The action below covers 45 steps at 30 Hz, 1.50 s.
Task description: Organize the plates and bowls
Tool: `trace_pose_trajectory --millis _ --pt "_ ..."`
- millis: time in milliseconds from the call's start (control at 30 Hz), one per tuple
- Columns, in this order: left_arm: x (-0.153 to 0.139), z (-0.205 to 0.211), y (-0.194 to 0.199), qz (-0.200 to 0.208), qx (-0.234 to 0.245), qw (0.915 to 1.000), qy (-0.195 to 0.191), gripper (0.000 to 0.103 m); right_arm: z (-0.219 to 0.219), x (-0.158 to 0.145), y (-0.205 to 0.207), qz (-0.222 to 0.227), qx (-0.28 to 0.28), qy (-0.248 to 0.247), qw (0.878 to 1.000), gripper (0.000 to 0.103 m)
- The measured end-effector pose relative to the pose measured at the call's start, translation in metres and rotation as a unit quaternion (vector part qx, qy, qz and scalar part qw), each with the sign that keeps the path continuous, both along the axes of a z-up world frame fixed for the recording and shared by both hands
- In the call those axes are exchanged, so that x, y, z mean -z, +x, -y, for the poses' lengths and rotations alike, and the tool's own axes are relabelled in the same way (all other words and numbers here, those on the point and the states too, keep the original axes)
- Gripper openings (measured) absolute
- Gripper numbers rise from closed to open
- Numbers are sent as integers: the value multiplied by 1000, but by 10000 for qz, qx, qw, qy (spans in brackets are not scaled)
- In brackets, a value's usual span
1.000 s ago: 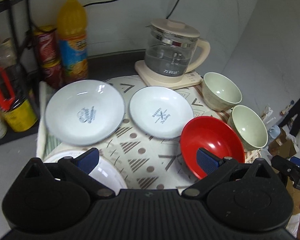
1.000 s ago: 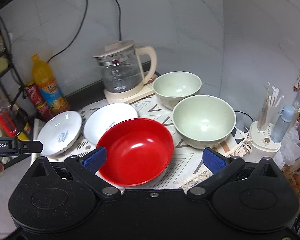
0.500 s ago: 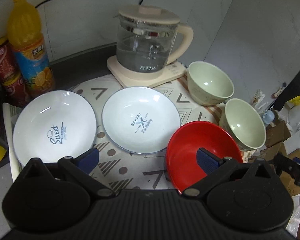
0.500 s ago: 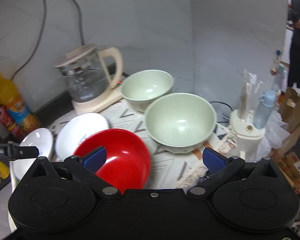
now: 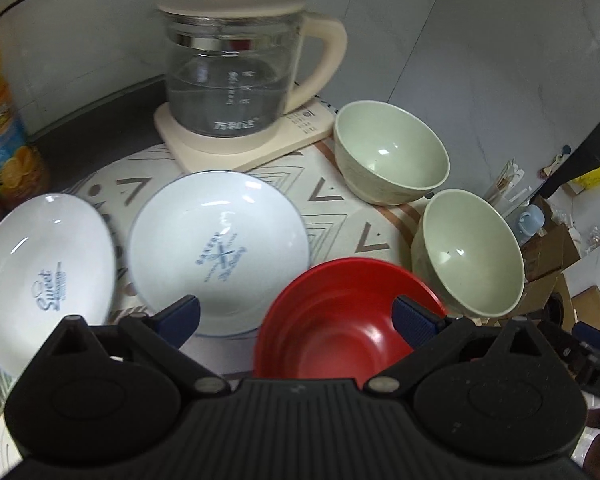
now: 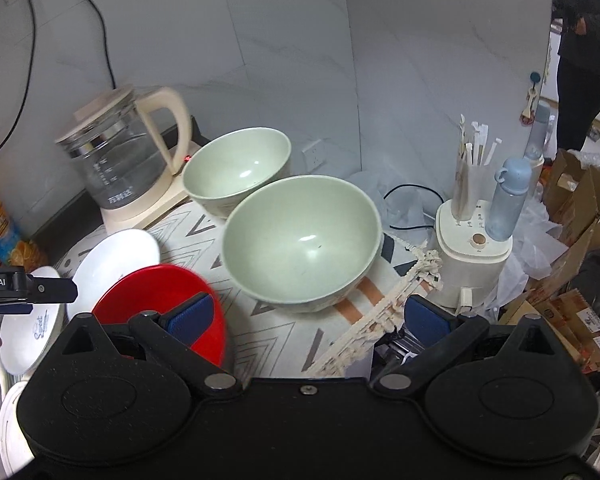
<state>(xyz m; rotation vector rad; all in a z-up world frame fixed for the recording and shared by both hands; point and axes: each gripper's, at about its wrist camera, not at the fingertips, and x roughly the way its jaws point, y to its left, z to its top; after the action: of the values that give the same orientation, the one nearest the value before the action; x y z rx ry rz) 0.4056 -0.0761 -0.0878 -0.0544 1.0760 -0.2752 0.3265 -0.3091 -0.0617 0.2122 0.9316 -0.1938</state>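
My left tongs (image 5: 295,314) and right tongs (image 6: 308,316), both released, hide part of the red bowl (image 5: 340,320); patterned cloth (image 6: 275,344) covers the surface.

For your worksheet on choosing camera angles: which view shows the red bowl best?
The left wrist view: the red bowl sits near centre, its inside open to the camera between the open left gripper. In the right wrist view it lies off to the left, blurred and partly hidden behind a fingertip.

The left plate (image 5: 39,276) at 9 o'clock reads "Sweet", the middle plate (image 5: 219,256) says "BAKERY" in blue, and the left tool (image 6: 23,288) shows "obot.AI" in the right wrist view.
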Motion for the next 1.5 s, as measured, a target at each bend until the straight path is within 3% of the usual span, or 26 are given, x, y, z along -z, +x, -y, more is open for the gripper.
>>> trace_pose_trajectory --millis 133,233,333,433,633,900,1000,1267,1500 --pt "4 23 15 -21 46 9999 -100 100 17 8 14 -95 -145 86 9998 97" --pt "8 40 27 -45 62 9999 -134 100 30 16 28 -228 -97 145 9996 87" --pt "14 58 39 -82 92 9998 -171 97 42 24 40 -298 -59 224 9993 85" --pt "21 73 51 -153 138 9996 -201 93 54 34 50 -433 -22 388 9983 77" --pt "41 100 68 -402 257 9983 -320 70 67 51 69 -620 -210 502 9966 63" --pt "67 121 80 -802 259 9957 -372 30 83 72 86 -925 -335 833 9917 36" --pt "72 121 85 -914 174 9943 -528 21 85 78 89 -1007 -395 992 9892 27" --pt "85 132 86 -1141 264 9916 -548 14 89 82 95 -1044 -506 998 9882 17" --pt "73 132 86 -902 310 9941 -515 14 86 74 99 -862 -717 880 9898 17"
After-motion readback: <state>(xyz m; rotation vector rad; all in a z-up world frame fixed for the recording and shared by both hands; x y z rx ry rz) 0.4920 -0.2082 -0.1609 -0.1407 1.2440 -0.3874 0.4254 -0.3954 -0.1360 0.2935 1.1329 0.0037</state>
